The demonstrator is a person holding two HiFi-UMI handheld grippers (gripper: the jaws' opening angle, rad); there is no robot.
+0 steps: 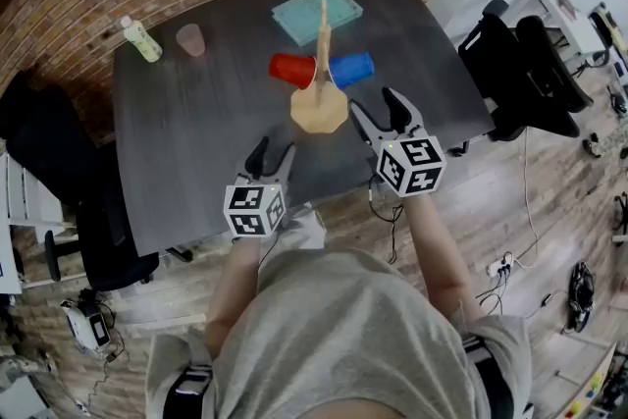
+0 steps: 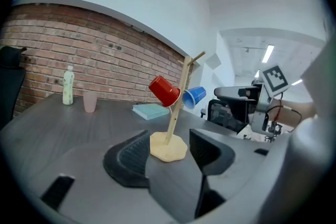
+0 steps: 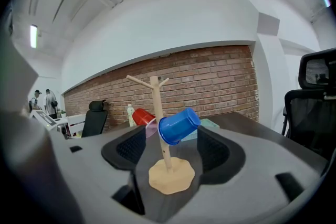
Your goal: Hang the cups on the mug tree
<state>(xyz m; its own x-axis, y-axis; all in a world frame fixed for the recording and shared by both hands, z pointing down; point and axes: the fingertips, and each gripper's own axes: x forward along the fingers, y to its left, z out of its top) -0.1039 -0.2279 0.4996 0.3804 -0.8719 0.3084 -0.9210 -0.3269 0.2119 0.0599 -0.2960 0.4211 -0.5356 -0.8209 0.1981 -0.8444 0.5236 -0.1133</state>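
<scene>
Already the mug tree (image 1: pixel 320 108) carries two cups: a red cup (image 1: pixel 291 69) hangs tilted on the left side of its pole and a blue cup (image 1: pixel 350 68) hangs tilted on the right. The tree stands upright on its pale flat base near the middle of the dark table (image 1: pixel 196 152). Just behind it lies a flat teal tray (image 1: pixel 316 13). A pink cup (image 1: pixel 190 39) stands apart near the far left corner, with a bottle (image 1: pixel 141 38) beside it.

The right gripper (image 1: pixel 376 105) points at the tree from close by the base, its jaws spread wide and gripping nothing; the blue cup shows beyond them, untouched. The left gripper (image 1: pixel 273 157) sits farther back near the table's front edge, its jaws likewise wide apart and empty.
</scene>
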